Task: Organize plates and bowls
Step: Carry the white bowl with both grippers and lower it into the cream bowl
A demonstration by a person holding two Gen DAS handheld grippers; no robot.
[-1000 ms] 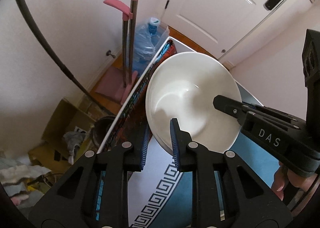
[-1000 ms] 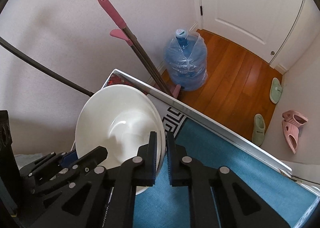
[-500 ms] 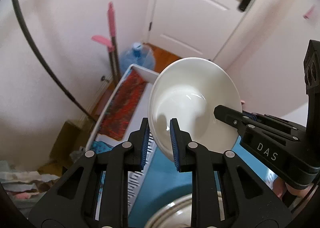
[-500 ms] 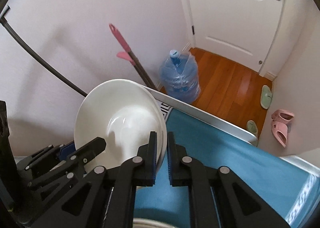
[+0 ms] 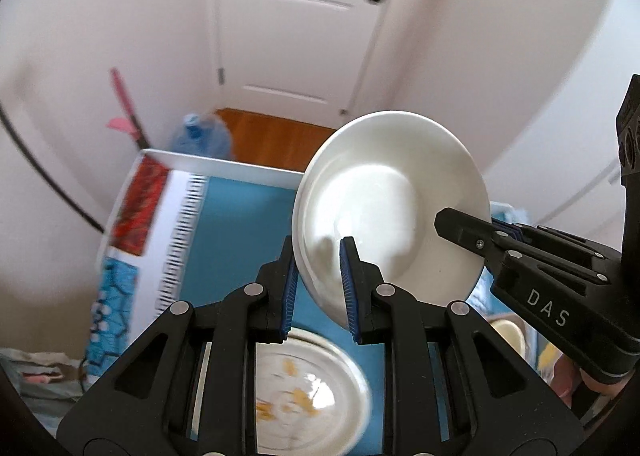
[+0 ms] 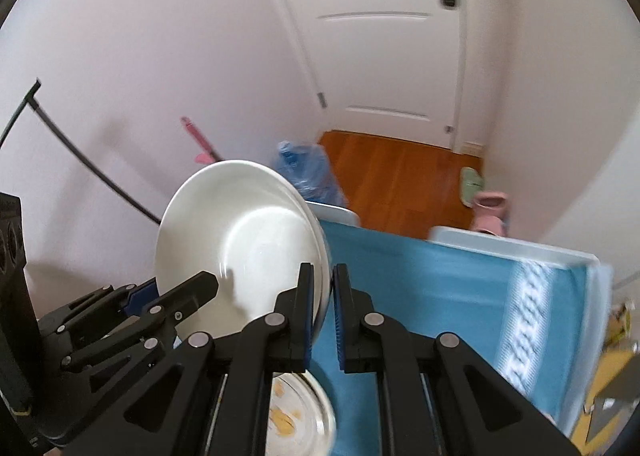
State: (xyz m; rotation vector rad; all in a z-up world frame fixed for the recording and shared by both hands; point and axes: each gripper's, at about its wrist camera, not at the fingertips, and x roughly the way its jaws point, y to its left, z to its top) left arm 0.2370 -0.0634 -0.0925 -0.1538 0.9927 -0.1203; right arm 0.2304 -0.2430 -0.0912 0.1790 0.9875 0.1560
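Observation:
A white bowl (image 5: pixel 390 208) is held in the air above the table, tilted, its hollow facing me; it shows in the right wrist view too (image 6: pixel 240 240). My left gripper (image 5: pixel 318 282) is shut on its left rim. My right gripper (image 6: pixel 322 306) is shut on its right rim and reaches in from the right in the left wrist view (image 5: pixel 464 226). Below lies a white plate (image 5: pixel 316 388) with orange food specks, also in the right wrist view (image 6: pixel 296 416).
The table carries a blue cloth (image 5: pixel 240 224) with a white patterned border (image 6: pixel 524 320) and a white rim (image 5: pixel 224 164). Beyond it are a water bottle (image 6: pixel 308 172), a pink-handled mop (image 5: pixel 126 104), slippers (image 6: pixel 484 204) and a white door (image 6: pixel 384 36).
Both grippers have carried the bowl back over the table. The view tilts up, the blue cloth fills the lower part, and the speckled plate has come into view beneath.

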